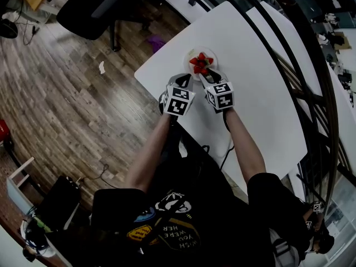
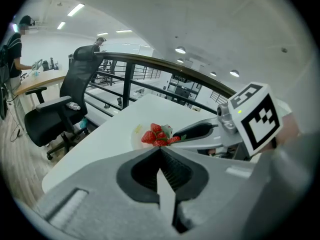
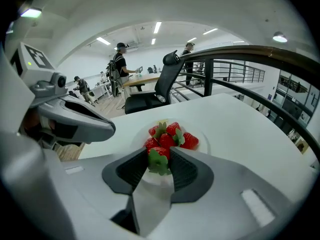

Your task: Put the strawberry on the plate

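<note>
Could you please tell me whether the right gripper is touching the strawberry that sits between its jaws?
Touching. The right gripper view shows the strawberry pinched in the right gripper, with both jaws pressed against its sides and no gap showing.

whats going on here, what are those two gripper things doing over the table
A person holds a gripper in each hand over a white table. The right gripper is clamped on a strawberry at the near edge of a plate that holds a small pile of strawberries. The left gripper sits beside it, jaws together and empty.
</note>
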Demonstrator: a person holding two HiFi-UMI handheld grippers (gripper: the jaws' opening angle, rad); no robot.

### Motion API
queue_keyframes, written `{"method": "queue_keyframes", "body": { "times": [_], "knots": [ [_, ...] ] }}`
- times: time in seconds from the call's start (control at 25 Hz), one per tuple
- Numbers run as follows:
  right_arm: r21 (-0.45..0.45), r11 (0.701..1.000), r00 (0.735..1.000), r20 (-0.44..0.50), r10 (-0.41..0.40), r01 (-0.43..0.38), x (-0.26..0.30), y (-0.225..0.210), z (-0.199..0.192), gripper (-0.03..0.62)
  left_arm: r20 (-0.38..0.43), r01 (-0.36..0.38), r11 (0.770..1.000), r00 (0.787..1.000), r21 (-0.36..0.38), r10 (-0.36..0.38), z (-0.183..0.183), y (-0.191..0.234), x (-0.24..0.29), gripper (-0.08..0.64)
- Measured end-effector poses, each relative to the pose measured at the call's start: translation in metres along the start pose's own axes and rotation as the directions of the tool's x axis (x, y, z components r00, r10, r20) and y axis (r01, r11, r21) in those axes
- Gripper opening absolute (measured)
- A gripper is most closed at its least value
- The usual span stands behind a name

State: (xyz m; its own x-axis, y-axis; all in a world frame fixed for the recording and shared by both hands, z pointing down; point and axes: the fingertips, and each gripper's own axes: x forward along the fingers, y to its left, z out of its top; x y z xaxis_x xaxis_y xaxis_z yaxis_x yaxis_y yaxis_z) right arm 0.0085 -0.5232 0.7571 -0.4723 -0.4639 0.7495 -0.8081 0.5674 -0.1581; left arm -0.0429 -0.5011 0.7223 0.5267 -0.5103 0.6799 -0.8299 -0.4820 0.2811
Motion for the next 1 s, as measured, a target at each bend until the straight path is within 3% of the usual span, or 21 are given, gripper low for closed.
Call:
{"method": "queue_keyframes", "body": {
  "times": [0.44, 0.6, 0.76, 1.0],
  "knots": [
    [-0.070, 0.995, 0.997, -0.045, -0.067, 0.064, 0.018, -0.002, -0.009, 0.141, -0.015, 0.020, 1.000, 1.000, -0.004, -0.020, -0.016, -0.001, 0.001, 0.005],
    [-0.058, 0.997, 0.998, -0.016, -0.055, 0.054, 0.021, 0.001, -0.010, 0.148, -0.010, 0.022, 1.000, 1.000, -0.020, -0.023, -0.018, -0.001, -0.004, 0.005],
    [-0.037, 0.998, 0.999, 0.020, -0.049, 0.050, 0.012, -0.002, -0.007, 0.200, 0.004, 0.009, 0.999, 1.000, -0.039, -0.009, -0.019, -0.002, -0.012, 0.005],
    [-0.017, 0.997, 0.992, 0.107, -0.068, 0.070, -0.016, -0.003, 0.002, 0.206, 0.028, -0.033, 0.997, 0.999, -0.077, 0.036, -0.025, 0.004, -0.030, 0.005]
  ]
}}
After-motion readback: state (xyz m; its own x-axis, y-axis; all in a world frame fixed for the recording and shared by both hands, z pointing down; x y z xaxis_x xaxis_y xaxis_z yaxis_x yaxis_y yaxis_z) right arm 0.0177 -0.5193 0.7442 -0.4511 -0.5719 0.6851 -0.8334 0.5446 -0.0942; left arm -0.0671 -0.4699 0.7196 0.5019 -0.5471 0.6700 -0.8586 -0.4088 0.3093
